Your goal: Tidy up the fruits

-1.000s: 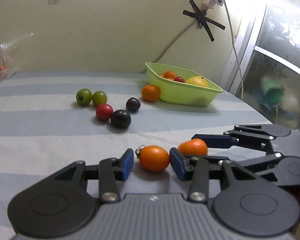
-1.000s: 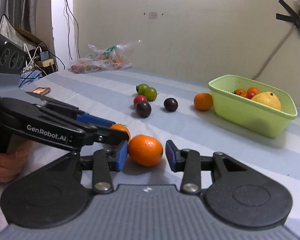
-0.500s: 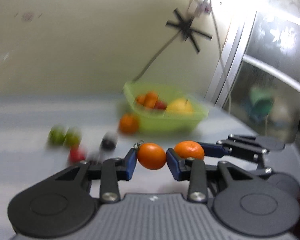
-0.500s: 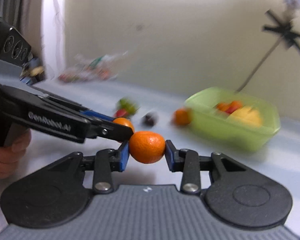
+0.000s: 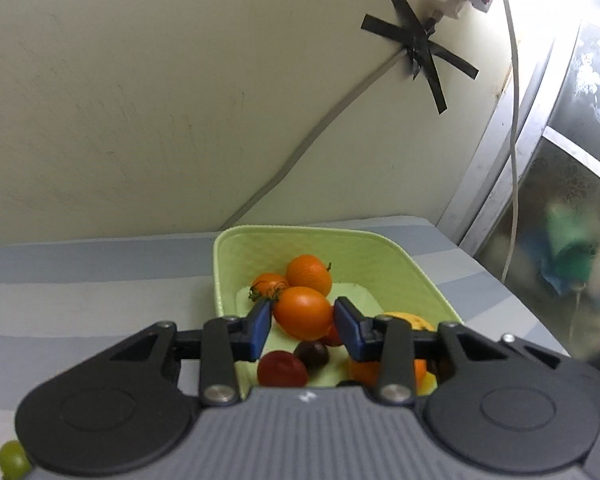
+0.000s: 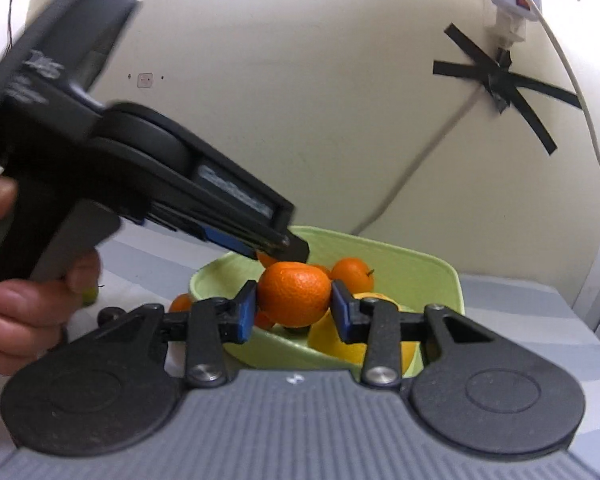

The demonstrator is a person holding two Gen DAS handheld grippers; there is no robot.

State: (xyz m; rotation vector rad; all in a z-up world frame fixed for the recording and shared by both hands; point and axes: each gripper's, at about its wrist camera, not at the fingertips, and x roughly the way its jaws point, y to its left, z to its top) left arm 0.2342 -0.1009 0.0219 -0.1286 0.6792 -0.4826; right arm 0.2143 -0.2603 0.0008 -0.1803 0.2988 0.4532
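Left wrist view, smooth orange tomato (image 5: 303,312) clamped by left gripper (image 5: 303,323) above waffle-textured green basket (image 5: 364,258), dimpled mandarin (image 6: 294,293) clamped by right gripper (image 6: 293,311).

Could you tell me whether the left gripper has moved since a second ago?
Yes. The left gripper, shut on an orange tomato, has risen from the striped table and gone forward; it now hangs over the green basket.
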